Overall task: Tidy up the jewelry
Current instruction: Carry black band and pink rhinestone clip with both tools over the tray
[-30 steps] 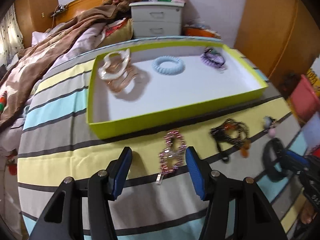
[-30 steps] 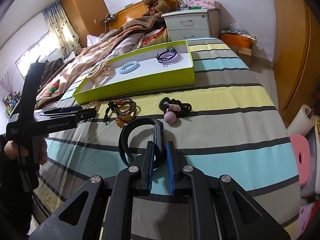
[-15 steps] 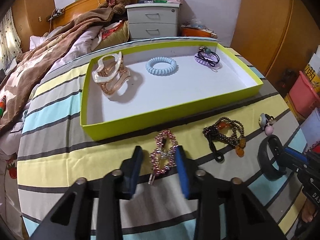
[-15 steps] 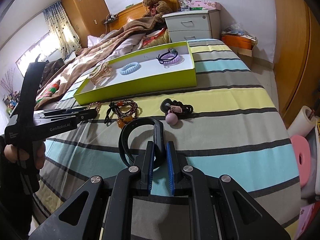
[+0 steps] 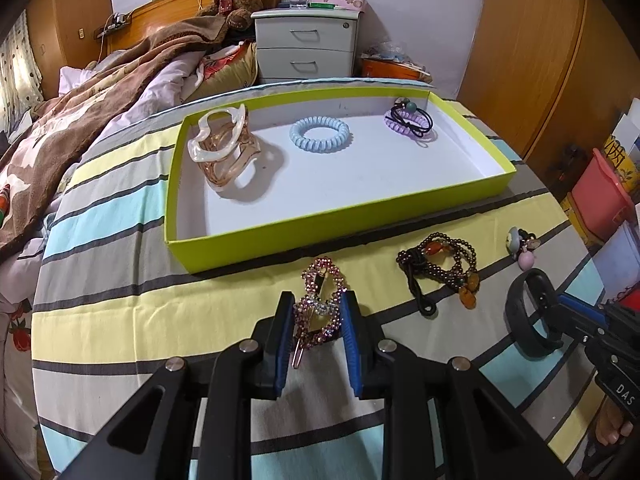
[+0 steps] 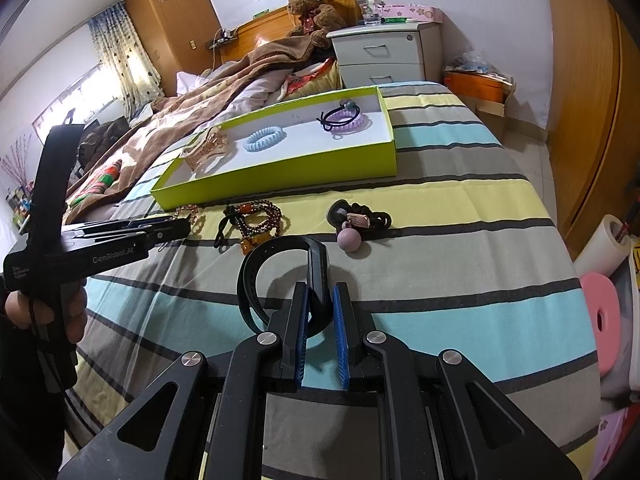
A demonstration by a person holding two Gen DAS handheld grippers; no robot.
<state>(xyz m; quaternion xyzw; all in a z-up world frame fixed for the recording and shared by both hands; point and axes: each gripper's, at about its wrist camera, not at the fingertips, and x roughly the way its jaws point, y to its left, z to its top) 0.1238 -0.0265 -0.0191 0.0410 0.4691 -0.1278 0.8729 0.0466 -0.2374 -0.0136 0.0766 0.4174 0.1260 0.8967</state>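
My left gripper (image 5: 316, 316) has its jaws closing around the pink rhinestone hair clip (image 5: 319, 305), which lies on the striped bedspread (image 5: 120, 312) just in front of the lime-green tray (image 5: 280, 236); the blue pads sit right at the clip's two sides, and I read them as touching it. My right gripper (image 6: 320, 314) is clenched on the black wristband (image 6: 280, 276), pinching the band's straight section between its pads while the loop of it curves out to the left and rests on the bedspread.

Just beyond the clip, to its right in the left wrist view, lies a brown beaded bracelet (image 5: 444, 266) with orange stones, and further right a dark hair tie with a pink ball (image 5: 522, 246). Both are on the bedspread, apart from each other and outside the tray.

Inside the tray I see a clear amber-and-white hair claw (image 5: 224, 148) at the left end, a pale blue coil hair tie (image 5: 319, 134) near the middle of the far wall, and a purple coil tie with a black elastic (image 5: 410, 120) in the far right corner.

In the right wrist view a hand (image 6: 44, 312) grips the handle of my left gripper at the left edge
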